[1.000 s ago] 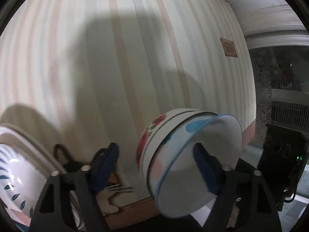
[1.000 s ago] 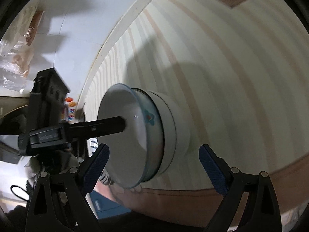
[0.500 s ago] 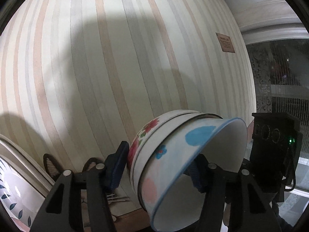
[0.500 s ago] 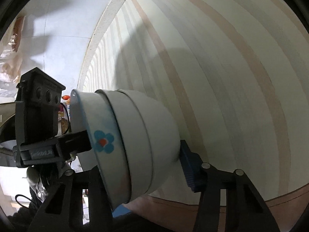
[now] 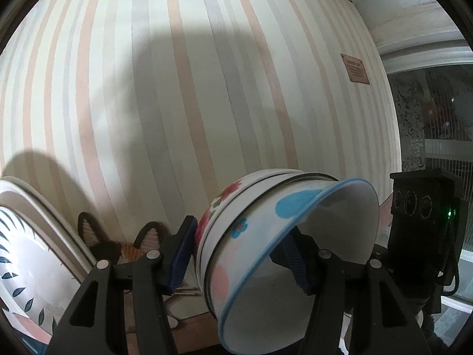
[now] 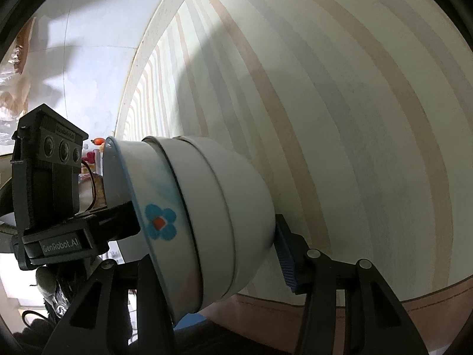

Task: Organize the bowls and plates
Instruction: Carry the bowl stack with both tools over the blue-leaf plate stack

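Note:
A nested stack of bowls, white with blue and red flowers, is held on its side in the air in front of a striped wall. My left gripper is shut on the stack, one finger behind the base and one inside the front bowl. My right gripper is shut on the same stack of bowls from the other side. The left gripper's body shows in the right wrist view, and the right gripper's body shows in the left wrist view.
A large plate with a blue leaf pattern stands upright at the far left. A cat-shaped object with dark ears sits low by the wall. A dark window is at the right. A small plaque hangs on the wall.
Both grippers have closed on the bowl stack; a second ago both were wide open around it. The stack has tilted and come closer to both cameras.

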{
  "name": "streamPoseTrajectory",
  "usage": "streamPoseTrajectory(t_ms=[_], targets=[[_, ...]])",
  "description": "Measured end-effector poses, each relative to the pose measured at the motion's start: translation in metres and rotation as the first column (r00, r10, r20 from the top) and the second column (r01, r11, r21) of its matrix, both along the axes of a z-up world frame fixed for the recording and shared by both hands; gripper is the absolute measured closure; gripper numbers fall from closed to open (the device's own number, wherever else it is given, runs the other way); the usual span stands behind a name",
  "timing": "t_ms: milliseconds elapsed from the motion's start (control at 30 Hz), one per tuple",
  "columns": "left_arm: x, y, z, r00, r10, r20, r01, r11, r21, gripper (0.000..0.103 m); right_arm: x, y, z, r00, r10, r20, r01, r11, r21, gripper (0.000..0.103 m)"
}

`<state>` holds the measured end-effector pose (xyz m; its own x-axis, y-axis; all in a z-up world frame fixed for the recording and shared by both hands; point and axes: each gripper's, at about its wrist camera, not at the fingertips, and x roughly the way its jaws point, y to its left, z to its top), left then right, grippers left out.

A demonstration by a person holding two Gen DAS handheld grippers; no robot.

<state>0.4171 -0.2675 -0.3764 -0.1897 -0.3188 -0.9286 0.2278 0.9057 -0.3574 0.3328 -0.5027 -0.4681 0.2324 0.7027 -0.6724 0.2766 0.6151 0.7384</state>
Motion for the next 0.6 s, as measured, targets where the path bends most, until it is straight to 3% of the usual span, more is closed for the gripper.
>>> streamPoseTrajectory(t_ms=[367,600], targets=[[-0.006,0.026,0.025,0.997,0.074,0.012,-0.074,0.997,-0.001,0.048,0.024,0.021,0.017,0.998,0.057,0.014,-0.057,0.998,0.017,0.052],[-0.01,0.071,0.046,0.992,0.119,0.037,-0.118,0.993,-0.004,0.048,0.05,0.069,0.031,0.992,0.125,0.026,-0.126,0.992,0.019,0.052]])
